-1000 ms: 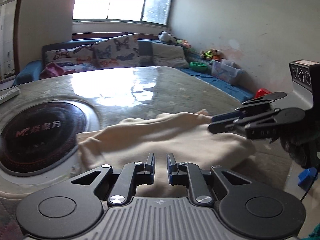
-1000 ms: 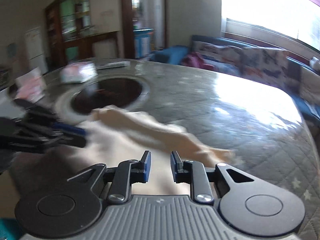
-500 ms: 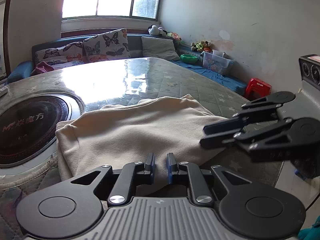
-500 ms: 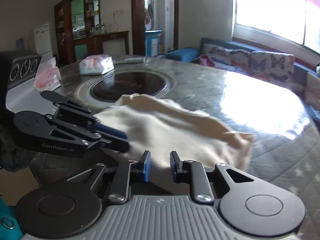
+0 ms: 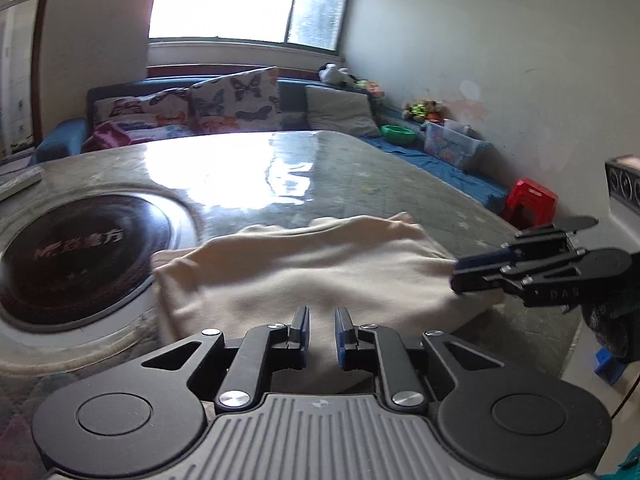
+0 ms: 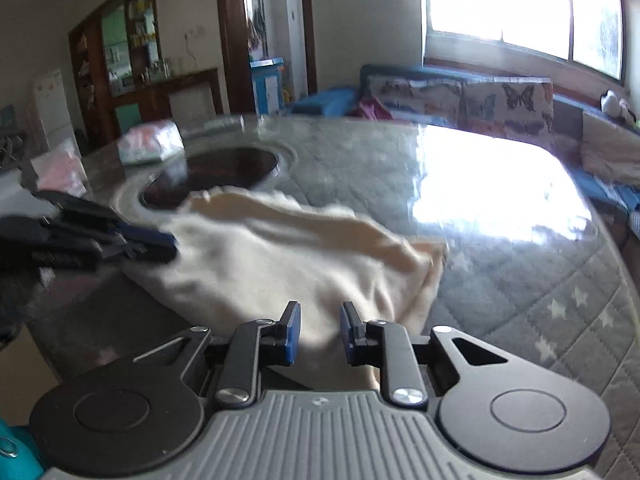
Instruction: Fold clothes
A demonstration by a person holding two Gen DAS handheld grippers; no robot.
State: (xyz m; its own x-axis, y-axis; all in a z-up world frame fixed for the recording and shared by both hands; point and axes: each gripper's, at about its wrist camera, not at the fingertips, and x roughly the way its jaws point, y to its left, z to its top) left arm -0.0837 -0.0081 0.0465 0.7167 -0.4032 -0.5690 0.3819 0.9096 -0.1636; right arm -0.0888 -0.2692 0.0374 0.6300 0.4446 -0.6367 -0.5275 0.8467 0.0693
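A cream fleece cloth (image 5: 300,268) lies bunched on the quilted table (image 5: 360,168), with its near edge toward me. My left gripper (image 5: 322,332) sits at the near left edge. Its fingers stand a narrow gap apart, and cloth shows between and under them. In the right wrist view the left gripper (image 6: 170,246) touches the cloth (image 6: 280,256) at its left side. My right gripper (image 6: 320,334) holds the near right corner the same way. Seen from the left wrist, the right gripper (image 5: 456,276) has its tips pinched at that corner.
A dark round insert (image 5: 76,256) is set into the table left of the cloth. Plastic bags (image 6: 150,148) lie beyond it. A sofa with butterfly cushions (image 5: 232,100) runs under the window. A red stool (image 5: 530,202) and a clear bin (image 5: 452,148) stand by the right wall.
Both grippers have swung with the cloth. Half a second ago it filled more of each view; now it sits lower and farther off. The finger gaps look unchanged.
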